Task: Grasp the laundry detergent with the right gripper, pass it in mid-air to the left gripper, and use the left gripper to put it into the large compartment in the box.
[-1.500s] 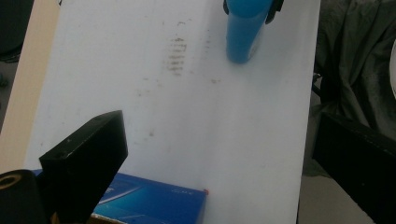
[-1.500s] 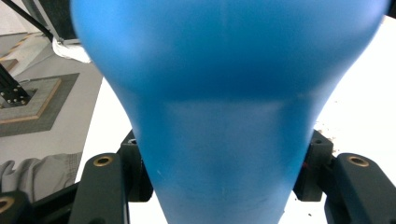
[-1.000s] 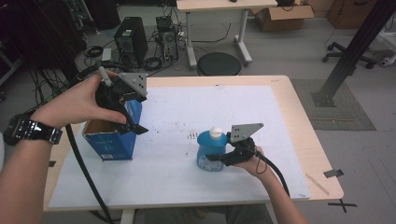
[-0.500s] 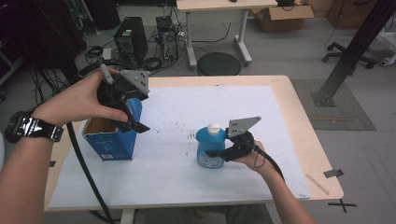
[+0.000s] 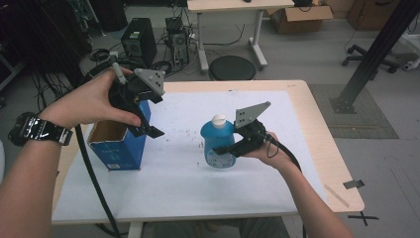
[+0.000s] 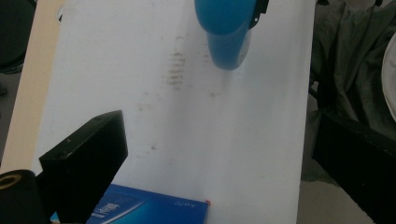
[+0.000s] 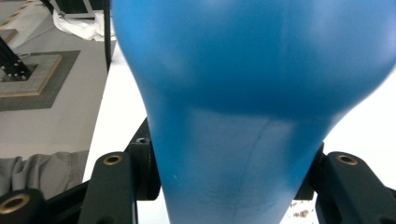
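A blue bottle [image 5: 218,136] with a white cap hangs upright just above the white sheet [image 5: 188,173], near the table's middle. My right gripper [image 5: 224,151] is shut on its lower body from the right. In the right gripper view the bottle [image 7: 243,93] sits between the two black jaws of the right gripper [image 7: 233,186]. An open-topped blue box [image 5: 119,146] stands at the left of the sheet. My left gripper [image 5: 146,126] hovers over the box's right side, open, with nothing between its jaws. In the left gripper view, the left gripper [image 6: 219,158] looks down on the box [image 6: 140,210] and the far-off bottle [image 6: 226,32].
The wooden table [image 5: 317,129] has tape marks near its front right corner. Behind it on the floor are a round black stool [image 5: 232,68] and computer towers [image 5: 136,42]. A black frame post [image 5: 376,49] stands at the right.
My right gripper has risen with the blue bottle, lifting it off the sheet and a little to the left. The left hand has kept its place over the box.
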